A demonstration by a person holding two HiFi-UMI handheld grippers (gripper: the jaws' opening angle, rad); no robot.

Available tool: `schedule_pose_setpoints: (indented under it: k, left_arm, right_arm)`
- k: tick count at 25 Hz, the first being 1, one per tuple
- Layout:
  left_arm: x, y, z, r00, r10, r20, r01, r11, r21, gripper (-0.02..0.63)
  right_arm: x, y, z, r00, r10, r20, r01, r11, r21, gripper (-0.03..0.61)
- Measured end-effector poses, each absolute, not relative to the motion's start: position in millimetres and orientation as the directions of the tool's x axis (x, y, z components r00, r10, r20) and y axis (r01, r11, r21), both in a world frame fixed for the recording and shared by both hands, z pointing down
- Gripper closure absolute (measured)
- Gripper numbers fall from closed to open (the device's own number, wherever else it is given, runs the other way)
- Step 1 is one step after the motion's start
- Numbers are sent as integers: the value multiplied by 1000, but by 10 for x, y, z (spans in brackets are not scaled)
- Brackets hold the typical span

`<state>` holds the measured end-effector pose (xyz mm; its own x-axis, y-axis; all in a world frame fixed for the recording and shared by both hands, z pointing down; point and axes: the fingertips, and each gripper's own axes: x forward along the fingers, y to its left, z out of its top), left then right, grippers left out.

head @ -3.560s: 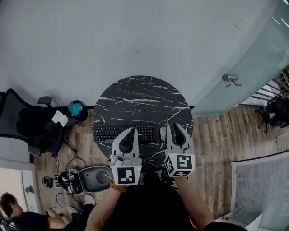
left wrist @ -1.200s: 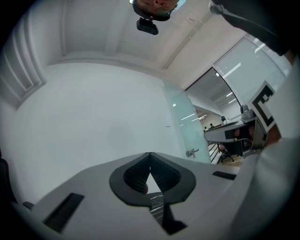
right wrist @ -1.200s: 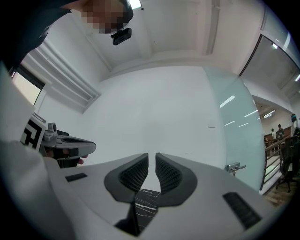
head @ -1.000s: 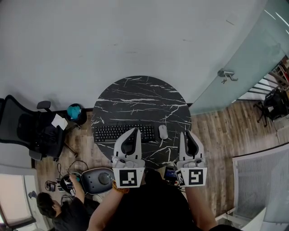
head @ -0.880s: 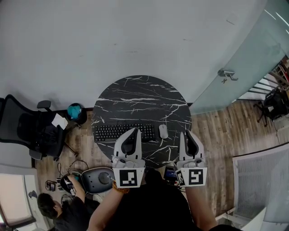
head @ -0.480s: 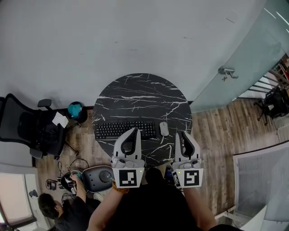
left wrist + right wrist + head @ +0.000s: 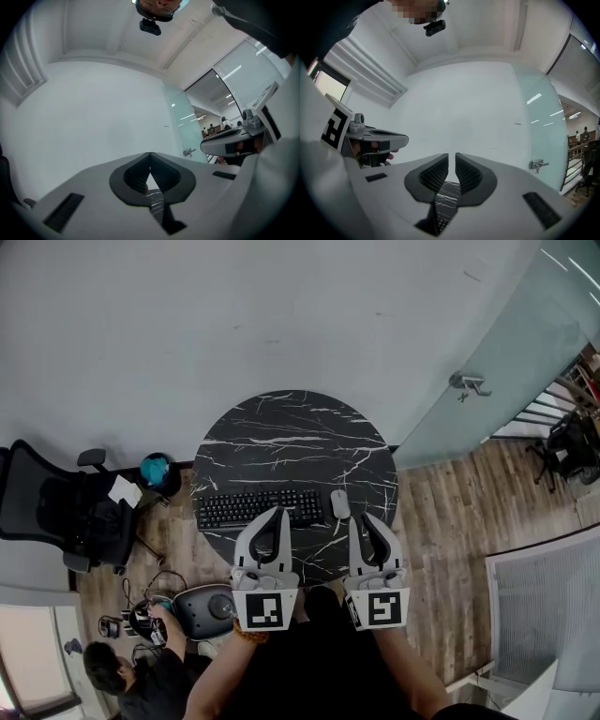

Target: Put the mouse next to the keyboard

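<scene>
Tongs closed and empty, both of them: left tongs [image 7: 275, 515], right tongs [image 7: 361, 519]. The mouse [image 7: 339, 503] lies just right of the keyboard [image 7: 258, 508] on the worktop [image 7: 291, 437]. Looks placed, so draw away cleanly, no nudging

A round black marble tabletop [image 7: 292, 442] stands against a white wall [image 7: 234, 315] on a wood floor [image 7: 450, 521]. To its left are a black office chair [image 7: 56, 507] and, beside it, a teal object [image 7: 156, 468]. On the right is a glass door [image 7: 525, 362] with a metal handle [image 7: 466, 383]. At lower left a person [image 7: 127, 676] crouches near a grey device [image 7: 204, 606] and cables.
</scene>
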<state>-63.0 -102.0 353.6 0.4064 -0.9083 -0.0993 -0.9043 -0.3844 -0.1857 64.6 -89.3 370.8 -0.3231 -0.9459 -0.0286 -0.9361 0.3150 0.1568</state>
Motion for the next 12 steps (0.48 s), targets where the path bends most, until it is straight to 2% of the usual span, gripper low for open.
schedule_pose_setpoints:
  k: [12]
  left_arm:
    - [-650,-1046,3633,392,-917,-77,-914,-379,-147,601]
  right_arm:
    - [605,-955,3768,-317,-948,1,-937,314,152,517]
